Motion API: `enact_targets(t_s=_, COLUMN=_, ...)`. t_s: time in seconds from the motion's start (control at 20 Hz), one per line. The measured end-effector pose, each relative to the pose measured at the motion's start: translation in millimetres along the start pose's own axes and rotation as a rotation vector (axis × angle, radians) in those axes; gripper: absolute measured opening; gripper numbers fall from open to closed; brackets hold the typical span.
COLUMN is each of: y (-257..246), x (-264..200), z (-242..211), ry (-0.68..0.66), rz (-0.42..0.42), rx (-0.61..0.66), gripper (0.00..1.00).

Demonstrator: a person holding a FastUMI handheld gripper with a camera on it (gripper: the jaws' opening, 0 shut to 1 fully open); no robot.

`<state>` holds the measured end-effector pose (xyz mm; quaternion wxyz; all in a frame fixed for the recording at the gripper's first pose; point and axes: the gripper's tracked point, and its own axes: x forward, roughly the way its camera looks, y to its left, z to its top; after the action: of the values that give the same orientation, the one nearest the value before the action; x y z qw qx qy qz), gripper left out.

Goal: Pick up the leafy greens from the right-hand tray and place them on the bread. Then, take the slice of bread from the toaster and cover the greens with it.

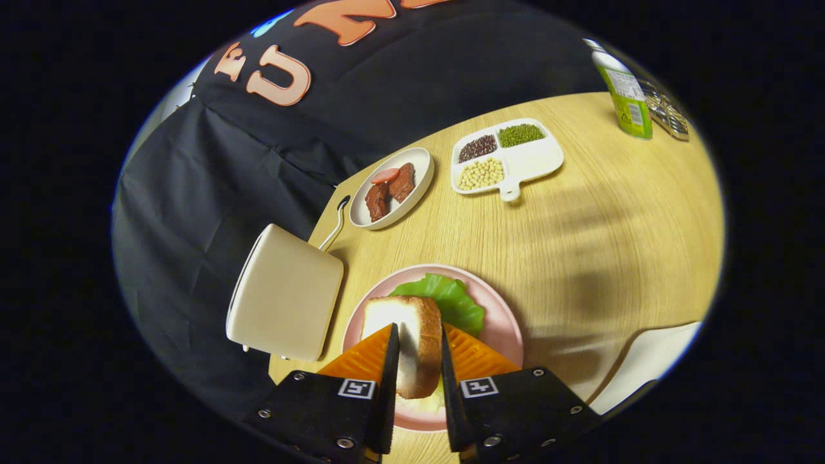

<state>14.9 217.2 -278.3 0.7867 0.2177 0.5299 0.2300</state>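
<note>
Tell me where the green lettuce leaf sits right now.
In the gripper view, the green lettuce leaf lies on the pink round plate, just beyond the gripper, whose fingers clamp the upright slice of bread over it.

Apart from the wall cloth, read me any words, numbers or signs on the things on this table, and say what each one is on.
Green bottle: printed label, too small and blurred to read.
Gripper, shut on the slice of bread: two square coded markers, no words.
No other readable text.
</note>
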Motion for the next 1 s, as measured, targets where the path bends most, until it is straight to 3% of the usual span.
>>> enact_targets(t_s=0.2, y=-16, x=-14, z=14, ry=-0.086, rz=-0.094, rx=-0.090, gripper=0.44)
enact_targets(t_s=0.35, y=-11, x=-31, z=24, ry=-0.143, rz=-0.093, rx=-0.118, gripper=0.52)
enact_targets(t_s=0.7, y=-11, x=-119, z=103, ry=-0.531, rz=-0.271, rx=-0.303, gripper=0.73)
enact_targets(t_s=1.0, y=6, x=-216, z=141, ry=-0.855, rz=-0.382, rx=-0.389, gripper=0.86)
